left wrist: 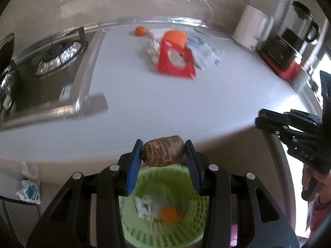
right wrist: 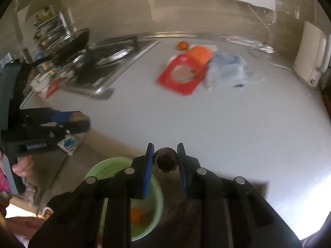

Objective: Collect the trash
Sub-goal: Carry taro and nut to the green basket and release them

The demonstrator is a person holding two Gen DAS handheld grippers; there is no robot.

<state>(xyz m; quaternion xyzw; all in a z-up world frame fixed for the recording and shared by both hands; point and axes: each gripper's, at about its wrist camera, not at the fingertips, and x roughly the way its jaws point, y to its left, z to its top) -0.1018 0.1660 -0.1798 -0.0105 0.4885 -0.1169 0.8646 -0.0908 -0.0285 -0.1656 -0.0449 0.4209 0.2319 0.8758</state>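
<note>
My left gripper [left wrist: 163, 155] is shut on a brown taro-like root [left wrist: 163, 152] and holds it above a green mesh trash basket [left wrist: 192, 217] below the counter edge. The basket holds a white wrapper [left wrist: 144, 206] and an orange peel [left wrist: 170, 215]. My right gripper [right wrist: 165, 158] is shut on a small dark round piece [right wrist: 165, 160], beside the same basket [right wrist: 105, 169]. On the white counter [left wrist: 165, 103] lie a red packet [left wrist: 175, 62], an orange net [left wrist: 175, 37], crumpled white paper [left wrist: 153, 49], a blue-white plastic bag [left wrist: 206, 53] and a small orange fruit [left wrist: 140, 30].
A gas stove [left wrist: 55, 55] sits at the counter's left. A white kettle [left wrist: 251, 29] and a black-red coffee maker [left wrist: 289, 47] stand at the right. A wrapper [left wrist: 29, 192] hangs below the counter at left. The other gripper shows at the right edge [left wrist: 289, 128].
</note>
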